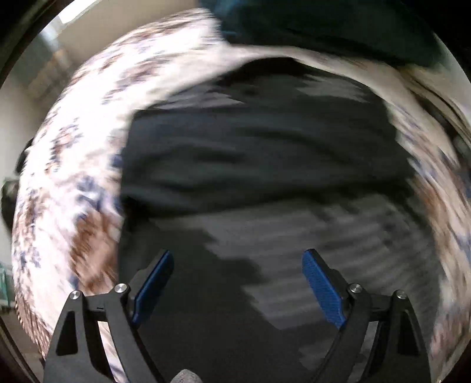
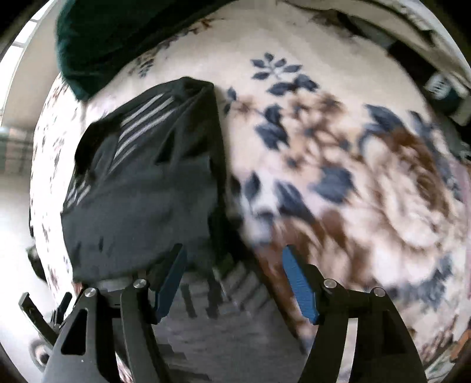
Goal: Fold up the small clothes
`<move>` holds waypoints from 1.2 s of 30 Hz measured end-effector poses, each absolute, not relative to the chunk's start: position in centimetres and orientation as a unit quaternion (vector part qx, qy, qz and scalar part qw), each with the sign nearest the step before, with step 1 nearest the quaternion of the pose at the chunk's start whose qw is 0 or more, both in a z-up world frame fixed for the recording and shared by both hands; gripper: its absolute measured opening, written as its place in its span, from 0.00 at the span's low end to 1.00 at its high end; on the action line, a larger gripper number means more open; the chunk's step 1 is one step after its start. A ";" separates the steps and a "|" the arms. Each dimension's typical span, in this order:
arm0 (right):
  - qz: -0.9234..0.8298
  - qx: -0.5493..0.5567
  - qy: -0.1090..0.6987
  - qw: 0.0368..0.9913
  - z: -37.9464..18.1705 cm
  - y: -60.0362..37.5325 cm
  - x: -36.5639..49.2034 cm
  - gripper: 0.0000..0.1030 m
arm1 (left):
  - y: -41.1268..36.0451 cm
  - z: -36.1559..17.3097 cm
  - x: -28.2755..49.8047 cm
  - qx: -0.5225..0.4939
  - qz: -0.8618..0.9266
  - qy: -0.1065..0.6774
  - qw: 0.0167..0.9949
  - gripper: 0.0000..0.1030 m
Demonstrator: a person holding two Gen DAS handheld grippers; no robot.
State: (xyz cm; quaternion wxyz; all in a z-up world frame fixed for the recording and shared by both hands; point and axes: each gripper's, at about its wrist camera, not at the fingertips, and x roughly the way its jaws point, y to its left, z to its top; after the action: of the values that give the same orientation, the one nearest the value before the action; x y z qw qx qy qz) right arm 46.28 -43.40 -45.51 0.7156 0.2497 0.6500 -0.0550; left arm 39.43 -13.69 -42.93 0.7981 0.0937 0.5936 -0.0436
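A small black garment with grey stripes [image 1: 250, 165] lies on a floral blanket [image 1: 73, 176]. In the left wrist view it fills the middle, blurred by motion. My left gripper [image 1: 238, 265] is open and empty just above the garment's striped near part. In the right wrist view the garment [image 2: 141, 182] lies left of centre, partly folded, with its striped edge running under my right gripper [image 2: 234, 265]. That gripper is open over the garment's right edge, holding nothing.
A dark green cushion or cloth [image 2: 117, 35] lies at the far end of the blanket [image 2: 353, 162], also in the left wrist view [image 1: 323, 26]. Dark items [image 2: 435, 79] sit along the blanket's far right edge. A pale floor [image 2: 14, 212] lies to the left.
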 end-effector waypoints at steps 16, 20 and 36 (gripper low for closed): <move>-0.024 0.204 0.654 0.728 -39.6 -53.0 41.2 0.90 | -41.7 -51.6 19.7 0.241 -0.134 0.677 0.682 0.87; 0.007 0.167 0.656 0.736 -40.5 -53.8 43.5 0.90 | -41.8 -52.8 20.3 0.207 -0.079 0.677 0.702 0.87; 0.155 0.251 0.655 0.696 -53.2 -47.0 58.2 0.90 | -33.6 -46.4 22.2 0.121 -0.043 0.627 0.769 0.05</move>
State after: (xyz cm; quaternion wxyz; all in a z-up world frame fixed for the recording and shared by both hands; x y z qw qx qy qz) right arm 58.24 -47.00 -53.22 0.6955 0.2514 0.6550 0.1547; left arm 22.23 -33.61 -46.40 0.7686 0.1213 0.6266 -0.0432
